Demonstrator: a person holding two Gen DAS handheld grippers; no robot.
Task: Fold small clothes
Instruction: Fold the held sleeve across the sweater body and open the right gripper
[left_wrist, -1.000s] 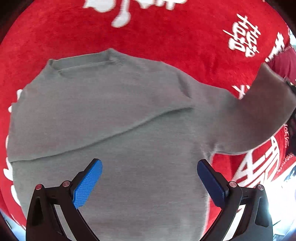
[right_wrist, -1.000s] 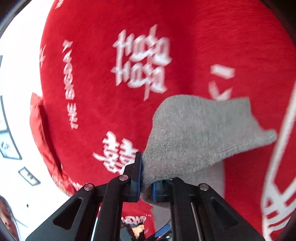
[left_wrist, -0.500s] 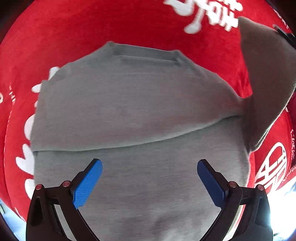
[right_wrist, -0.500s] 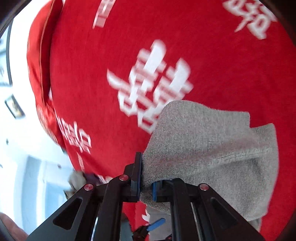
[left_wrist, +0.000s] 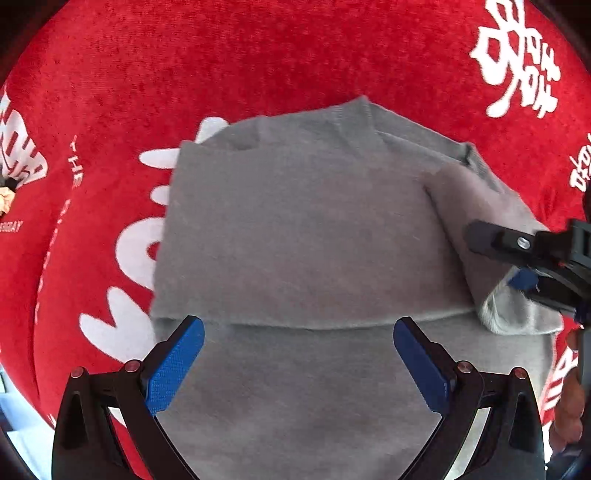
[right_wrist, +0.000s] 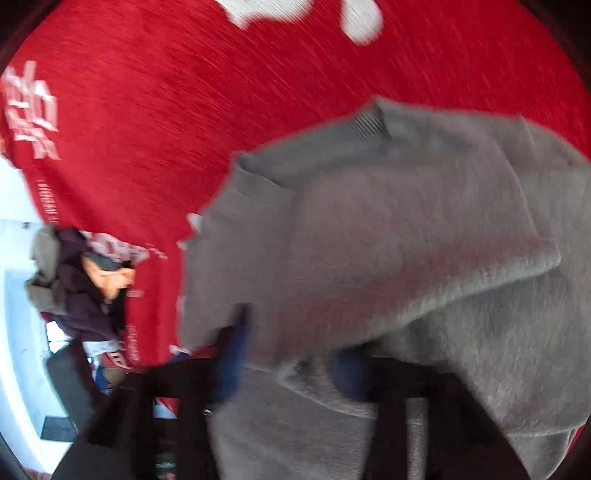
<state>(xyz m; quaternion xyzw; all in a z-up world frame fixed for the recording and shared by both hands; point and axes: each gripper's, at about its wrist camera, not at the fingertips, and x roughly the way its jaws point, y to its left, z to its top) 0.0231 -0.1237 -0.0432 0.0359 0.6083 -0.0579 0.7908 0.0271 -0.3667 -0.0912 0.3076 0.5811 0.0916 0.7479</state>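
Our right gripper (left_wrist: 532, 273) pinches the sleeve (left_wrist: 491, 236) of the grey knitted sweater (left_wrist: 303, 236) on the red plush blanket (left_wrist: 221, 66), at its right edge; our left gripper (left_wrist: 297, 363), spread wide and empty, hovers over the hem.

Grey sweater (left_wrist: 303, 240) on red blanket (left_wrist: 258, 66).

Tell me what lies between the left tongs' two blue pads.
Only the grey knit sweater: its lower body fills the gap between the open left tongs, seen in the left wrist view.
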